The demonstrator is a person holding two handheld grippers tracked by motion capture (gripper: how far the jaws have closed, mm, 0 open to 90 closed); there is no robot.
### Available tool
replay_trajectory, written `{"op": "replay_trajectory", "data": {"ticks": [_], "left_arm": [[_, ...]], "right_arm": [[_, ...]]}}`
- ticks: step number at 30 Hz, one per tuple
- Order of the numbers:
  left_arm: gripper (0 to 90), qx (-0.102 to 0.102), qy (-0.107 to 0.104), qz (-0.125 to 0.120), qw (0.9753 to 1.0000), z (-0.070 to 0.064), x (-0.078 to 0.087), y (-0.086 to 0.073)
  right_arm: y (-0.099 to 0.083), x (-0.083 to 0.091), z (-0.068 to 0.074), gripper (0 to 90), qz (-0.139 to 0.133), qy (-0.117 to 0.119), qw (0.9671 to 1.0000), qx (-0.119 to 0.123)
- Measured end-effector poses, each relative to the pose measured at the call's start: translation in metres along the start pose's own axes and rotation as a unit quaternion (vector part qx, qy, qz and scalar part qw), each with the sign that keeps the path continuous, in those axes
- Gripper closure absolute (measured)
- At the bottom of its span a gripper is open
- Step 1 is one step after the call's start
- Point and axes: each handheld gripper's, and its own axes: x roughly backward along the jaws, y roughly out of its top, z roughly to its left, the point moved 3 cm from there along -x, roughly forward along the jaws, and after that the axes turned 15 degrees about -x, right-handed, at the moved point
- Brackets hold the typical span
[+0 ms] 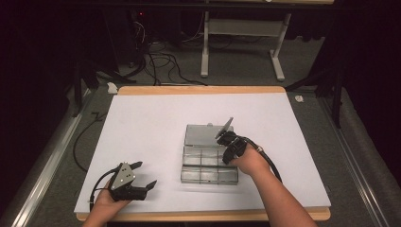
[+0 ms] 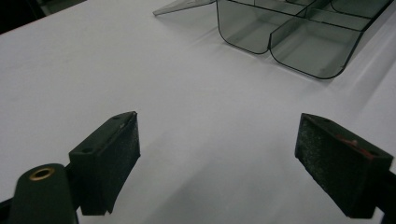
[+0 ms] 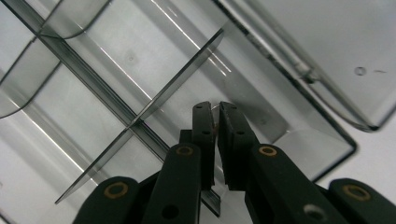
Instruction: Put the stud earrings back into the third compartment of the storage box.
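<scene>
Box: clear smoky plastic compartment organizer box (image 1: 209,166) on the white sheet (image 1: 142,123) covering the table, right of the sheet's centre, nearer the front edge than the back.
Lid: hinged lid (image 1: 204,134) lying open and flat behind the tray, toward the table's far edge; opening step judged done.
Compartments: nothing visible inside any of them, in the high view or either gripper view.
Dividers: long cross wall and short thin partitions (image 3: 180,77) standing in the tray.
Right gripper: (image 1: 229,140) over the tray's back right part, near the hinge line, tilted down into a compartment.
Right jaws: pressed nearly together, thin slit left between the pads; lower edge of a thin clear partition (image 3: 211,198) visible just below them, so judged pinching that divider, though the contact itself is hidden.
Left gripper: (image 1: 142,176) resting low near the sheet's front left corner, well apart from the box.
Left jaws: spread wide, pads (image 2: 114,161) bare, holding nothing, touching nothing visible but hovering close to the sheet.
Left gripper view: tray's rounded front compartments (image 2: 303,44) ahead and off to the right, well beyond the jaws.
Progress: early to middle by judgement; box open, one divider apparently gripped, not yet clear of its slot.
Left to do: likely lifting or reseating the divider; direction not readable from one moment.
Risk: thin partition could flex or slip out of the narrow pinch.
</scene>
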Motion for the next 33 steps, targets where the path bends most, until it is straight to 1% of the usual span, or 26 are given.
{"op": "replay_trajectory", "data": {"ticks": [1,2,4,5,7,9,10,12,13,15,16,17,18,19,22,23,24,25,27,28,31,33], "left_arm": [[14.6,0.001,0.0,0.001,1.0,0.0,0.0,0.0],[14.6,0.002,-0.001,0.003,1.0,0.001,0.0,0.0],[14.6,0.0,0.0,0.001,1.0,0.0,0.0,0.0],[14.6,-0.002,0.001,-0.001,1.0,0.0,0.0,0.0],[14.6,0.0,-0.001,0.0,1.0,0.0,0.0,0.0],[14.6,0.002,-0.001,0.003,1.0,0.001,0.0,0.0],[14.6,0.0,0.0,0.001,1.0,0.0,0.0,0.0],[14.6,-0.003,0.001,-0.001,1.0,0.0,0.0,0.0],[14.6,-0.002,0.001,-0.001,1.0,0.0,0.0,0.0],[14.6,0.002,0.0,0.002,1.0,0.0,0.0,0.0],[14.6,0.001,0.0,0.002,1.0,0.0,0.0,0.0],[14.6,-0.001,0.001,0.001,1.0,0.0,0.0,0.0],[14.6,-0.003,0.002,-0.001,1.0,0.0,0.0,0.0],[14.6,-0.003,0.002,-0.002,1.0,-0.001,0.0,0.0],[14.6,0.001,0.001,0.002,1.0,0.0,0.0,0.0],[14.6,0.001,0.001,0.001,1.0,0.0,0.0,0.0],[14.6,-0.002,0.003,-0.001,1.0,0.0,0.0,0.0],[14.6,-0.002,0.004,-0.003,1.0,-0.001,0.001,0.0],[14.6,0.002,0.002,-0.002,1.0,0.0,0.0,0.0],[14.6,0.004,0.001,0.0,1.0,0.001,0.0,0.0],[14.6,0.0,0.004,-0.003,1.0,0.0,0.001,0.0],[14.6,0.002,0.004,-0.003,1.0,0.0,0.0,0.0]], "right_arm": [[0.001,-0.001,0.0,86.0,-0.001,-0.002,1.0,0.007],[0.001,-0.001,0.0,85.9,-0.003,-0.001,1.0,0.007],[0.001,-0.001,0.0,85.0,-0.004,0.002,1.0,0.005],[0.0,0.0,0.001,84.7,-0.002,0.004,1.0,-0.005],[0.0,0.001,0.0,82.9,-0.004,0.002,1.0,0.008],[0.0,0.008,0.001,81.4,-0.011,0.005,0.9999,0.0],[0.0,0.009,0.0,81.2,-0.015,0.004,0.9999,0.002],[-0.002,0.016,0.001,79.7,-0.02,0.006,0.9997,-0.012],[-0.002,0.019,-0.001,78.8,-0.024,0.004,0.9997,-0.001],[-0.003,0.026,-0.001,77.2,-0.029,-0.001,0.9996,0.002],[-0.004,0.03,0.0,76.5,-0.032,-0.002,0.9995,-0.004],[-0.005,0.034,-0.001,75.7,-0.035,-0.003,0.9994,-0.005],[-0.006,0.037,-0.001,74.9,-0.039,-0.002,0.9992,-0.002],[-0.007,0.04,-0.001,74.3,-0.041,-0.003,0.9991,-0.004],[-0.012,0.046,-0.004,71.5,-0.04,-0.01,0.9991,-0.004],[-0.013,0.048,-0.005,70.9,-0.042,-0.012,0.999,-0.006],[-0.015,0.05,-0.006,70.7,-0.04,-0.012,0.999,-0.017],[-0.017,0.051,-0.008,70.2,-0.042,-0.013,0.9989,-0.014],[-0.021,0.053,-0.011,69.2,-0.04,-0.015,0.9988,-0.022],[-0.022,0.054,-0.012,68.5,-0.043,-0.015,0.9987,-0.022],[-0.027,0.057,-0.018,68.3,-0.048,-0.013,0.9982,-0.032],[-0.031,0.058,-0.021,67.0,-0.047,-0.014,0.998,-0.04]]}}
